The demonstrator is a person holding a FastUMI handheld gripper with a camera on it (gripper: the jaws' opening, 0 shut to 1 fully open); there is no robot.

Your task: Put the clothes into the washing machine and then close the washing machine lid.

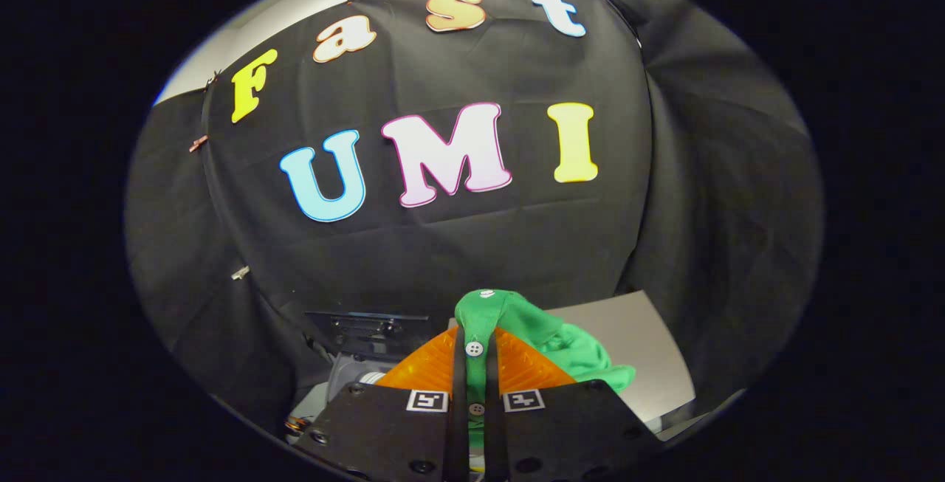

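Hand-held gripper (475, 353) clenched on green button-up shirt (517, 334), held aloft; washing machine (354, 375) probably lies below-left, beyond the fingers.

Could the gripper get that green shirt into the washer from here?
Probably yes. The gripper has its fingers shut on the green shirt, lifted clear. The washing machine sits low, just ahead beside the fingers, nothing visibly between; whether its opening is free, I cannot tell.
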